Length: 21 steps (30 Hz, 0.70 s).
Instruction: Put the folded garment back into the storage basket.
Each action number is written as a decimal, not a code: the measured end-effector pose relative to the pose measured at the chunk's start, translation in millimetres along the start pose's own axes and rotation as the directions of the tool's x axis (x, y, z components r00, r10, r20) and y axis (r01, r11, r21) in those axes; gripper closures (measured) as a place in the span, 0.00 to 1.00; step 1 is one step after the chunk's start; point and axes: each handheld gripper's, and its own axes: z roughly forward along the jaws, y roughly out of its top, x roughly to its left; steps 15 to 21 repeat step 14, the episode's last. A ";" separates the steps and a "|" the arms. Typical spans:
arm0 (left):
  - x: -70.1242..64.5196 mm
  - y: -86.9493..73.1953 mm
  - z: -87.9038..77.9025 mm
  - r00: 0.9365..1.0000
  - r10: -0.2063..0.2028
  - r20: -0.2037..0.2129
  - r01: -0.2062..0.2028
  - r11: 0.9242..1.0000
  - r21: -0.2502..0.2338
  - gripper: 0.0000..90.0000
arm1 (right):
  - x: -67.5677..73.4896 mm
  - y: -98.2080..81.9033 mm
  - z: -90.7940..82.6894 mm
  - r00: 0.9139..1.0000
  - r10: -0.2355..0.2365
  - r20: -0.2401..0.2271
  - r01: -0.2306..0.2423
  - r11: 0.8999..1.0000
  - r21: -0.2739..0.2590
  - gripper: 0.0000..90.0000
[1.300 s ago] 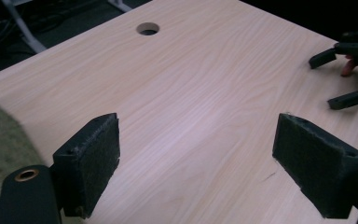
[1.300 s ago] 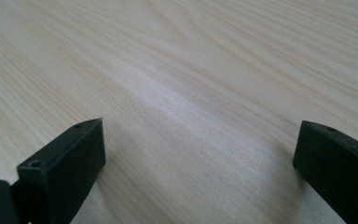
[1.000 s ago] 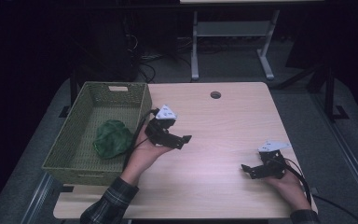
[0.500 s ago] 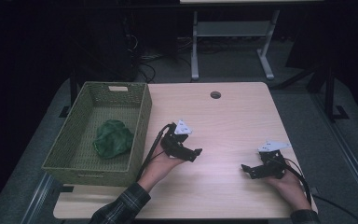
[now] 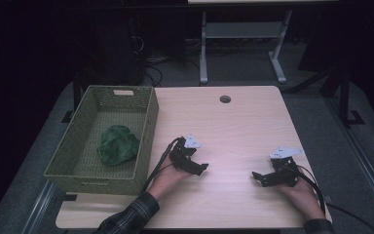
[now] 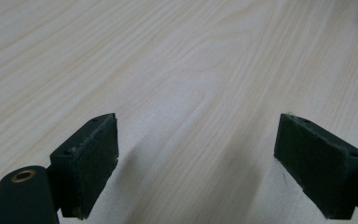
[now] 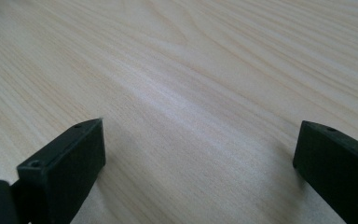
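Note:
A crumpled green cloth lies inside the woven green basket at the table's left. My left gripper rests on the wooden table just right of the basket, open, with only bare wood between its pads. My right gripper lies near the front right of the table, also open and empty, its pads wide apart over the wood.
A round cable hole sits near the table's far edge. Beyond the table stands a white metal frame on a dark floor. Cables trail from both grippers toward the front edge.
My left gripper has moved from beside the basket's rim toward the front middle of the table and settled low on the wood. The right gripper has stayed put.

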 end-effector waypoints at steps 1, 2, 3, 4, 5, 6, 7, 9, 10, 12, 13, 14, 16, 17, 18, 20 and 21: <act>0.0 -2.3 2.6 1.000 -0.001 0.002 0.001 1.000 0.005 0.15 | 0.0 0.0 0.0 1.000 0.000 0.000 0.000 1.000 0.000 0.02; -1.2 -5.3 4.3 1.000 0.017 -0.010 -0.017 1.000 -0.007 0.14 | 0.0 0.0 0.0 1.000 -0.001 0.000 0.001 1.000 0.000 0.02; -1.2 -6.6 4.4 1.000 0.021 -0.010 -0.021 1.000 -0.018 0.14 | 0.0 0.0 0.0 1.000 -0.001 0.000 0.001 1.000 0.000 0.02; -1.3 -8.2 4.7 1.000 0.018 -0.012 -0.018 0.999 -0.032 0.14 | 0.0 0.0 0.0 1.000 -0.001 0.000 0.001 1.000 0.000 0.02; -1.3 -8.8 4.8 1.000 0.020 -0.011 -0.020 0.999 -0.037 0.14 | 0.0 0.0 0.0 1.000 0.000 0.000 0.000 1.000 0.000 0.02; -1.3 -9.1 4.9 1.000 0.021 -0.010 -0.022 0.999 -0.040 0.14 | 0.0 0.0 0.0 1.000 -0.001 0.000 0.001 1.000 0.000 0.02; -1.4 -9.1 4.9 1.000 0.021 -0.010 -0.021 0.999 -0.040 0.14 | 0.0 0.0 0.0 1.000 -0.001 0.000 0.001 1.000 0.000 0.02; -1.4 -9.1 4.9 1.000 0.022 -0.008 -0.022 0.999 -0.040 0.14 | 0.0 0.0 0.0 1.000 -0.001 0.000 0.001 1.000 0.000 0.02; -1.5 -9.1 4.9 1.000 0.023 -0.007 -0.023 0.999 -0.040 0.14 | 0.0 0.0 0.0 1.000 -0.001 0.000 0.001 1.000 0.000 0.02; -1.5 -9.1 5.0 1.000 0.025 -0.006 -0.026 0.999 -0.040 0.14 | 0.0 0.0 0.0 1.000 -0.001 0.000 0.001 1.000 0.000 0.02; -1.5 -9.1 5.0 1.000 0.026 -0.006 -0.026 0.999 -0.041 0.14 | 0.0 0.0 0.0 1.000 -0.001 0.000 0.001 1.000 0.000 0.02; -1.5 -9.1 5.0 1.000 0.026 -0.006 -0.026 0.999 -0.040 0.14 | 0.0 0.0 0.0 1.000 -0.001 0.000 0.001 1.000 0.000 0.02; -1.5 -9.1 5.0 1.000 0.026 -0.006 -0.026 0.999 -0.040 0.14 | 0.0 0.0 0.0 1.000 -0.001 0.000 0.001 1.000 0.000 0.02; -1.5 -9.1 5.0 1.000 0.026 -0.006 -0.026 0.999 -0.040 0.14 | 0.0 0.0 0.0 1.000 -0.001 0.000 0.001 1.000 0.000 0.02; -1.5 -9.1 5.0 1.000 0.026 -0.006 -0.026 0.999 -0.040 0.14 | 0.0 0.0 0.0 1.000 -0.001 0.000 0.001 1.000 0.000 0.02; -1.5 -9.1 5.0 1.000 0.026 -0.006 -0.026 0.999 -0.040 0.14 | 0.0 0.0 0.0 1.000 -0.001 0.000 0.001 1.000 0.000 0.02; -1.5 -9.1 5.0 1.000 0.026 -0.006 -0.026 0.999 -0.040 0.14 | 0.0 0.0 0.0 1.000 -0.001 0.000 0.001 1.000 0.000 0.02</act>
